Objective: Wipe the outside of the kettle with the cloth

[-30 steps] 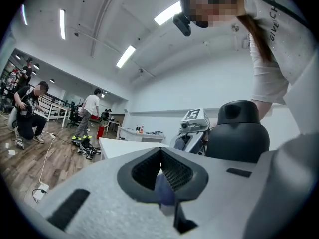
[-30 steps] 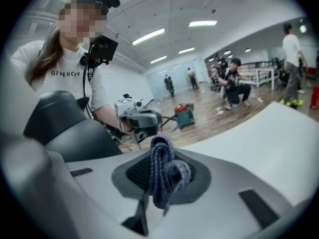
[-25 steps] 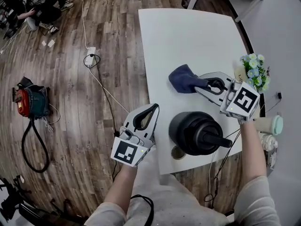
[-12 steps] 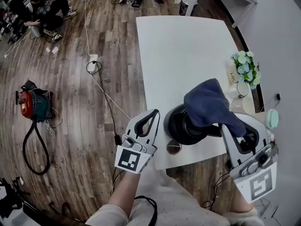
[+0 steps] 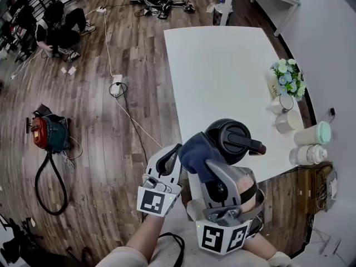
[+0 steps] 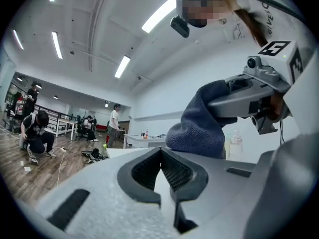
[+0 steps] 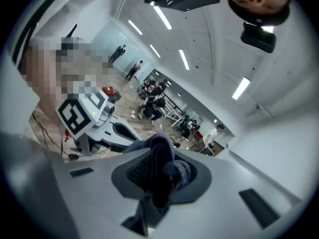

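A black kettle (image 5: 231, 141) with a lid and a handle stands on the white table (image 5: 222, 65) near its front edge. My right gripper (image 5: 207, 164) is shut on a dark blue cloth (image 5: 196, 151), which it holds against the kettle's near left side. The cloth (image 7: 162, 166) bunches between the jaws in the right gripper view. My left gripper (image 5: 176, 149) hangs just left of the cloth, off the table's edge, shut with nothing in it. In the left gripper view the cloth (image 6: 202, 126) and the right gripper (image 6: 249, 96) sit close ahead.
Along the table's right edge are a flower pot (image 5: 288, 77), two white mugs (image 5: 283, 104), a pale green cup (image 5: 313, 133) and a bottle (image 5: 306, 154). On the wooden floor lie a red vacuum (image 5: 49, 133) and cables (image 5: 119, 88). A person (image 5: 58, 29) crouches far left.
My right gripper has carried the cloth from the far side of the kettle, over its top, down to its near left side. The left gripper has hardly moved.
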`<state>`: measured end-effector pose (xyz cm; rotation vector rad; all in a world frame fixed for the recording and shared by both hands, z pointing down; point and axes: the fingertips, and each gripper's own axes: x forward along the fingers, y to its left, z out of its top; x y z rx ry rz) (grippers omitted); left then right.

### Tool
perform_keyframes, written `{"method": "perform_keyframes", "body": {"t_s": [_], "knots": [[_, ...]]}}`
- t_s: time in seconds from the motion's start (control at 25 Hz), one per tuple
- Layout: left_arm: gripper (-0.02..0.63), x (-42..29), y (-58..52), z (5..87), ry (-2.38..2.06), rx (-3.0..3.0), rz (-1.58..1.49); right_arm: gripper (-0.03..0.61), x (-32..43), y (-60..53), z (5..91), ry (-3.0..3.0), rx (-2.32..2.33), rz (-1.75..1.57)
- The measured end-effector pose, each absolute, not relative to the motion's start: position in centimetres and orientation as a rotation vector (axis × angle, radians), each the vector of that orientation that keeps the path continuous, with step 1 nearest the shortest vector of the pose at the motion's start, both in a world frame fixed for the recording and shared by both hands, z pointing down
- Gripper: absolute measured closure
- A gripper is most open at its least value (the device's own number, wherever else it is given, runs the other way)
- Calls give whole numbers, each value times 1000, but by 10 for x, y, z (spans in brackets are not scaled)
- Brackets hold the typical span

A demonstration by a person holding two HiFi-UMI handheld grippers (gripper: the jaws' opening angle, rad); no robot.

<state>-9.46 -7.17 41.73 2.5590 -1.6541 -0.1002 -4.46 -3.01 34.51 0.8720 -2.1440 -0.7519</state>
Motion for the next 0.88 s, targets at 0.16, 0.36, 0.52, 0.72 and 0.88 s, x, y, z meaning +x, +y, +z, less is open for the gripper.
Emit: {"method": "perform_keyframes", "body": {"t_s": [0.16, 0.36, 0.52, 0.72, 0.88], "knots": [[606, -103, -80, 440, -1530, 2615, -38, 526, -55, -37, 391, -1989, 889, -691], [606, -108, -104, 455, -1379, 2712, 19, 526, -56, -43, 438, -1846, 915, -654], [606, -99, -115, 452, -1278, 2778, -24, 526, -55, -41, 474, -1765, 902, -629], [606, -90, -104, 459, -1170, 2781, -60, 526, -58, -34, 518, -1768, 860, -497], [606, -99, -100, 459, -1182, 2790, -22, 526, -66, -26, 463, -2106, 958, -311]]}}
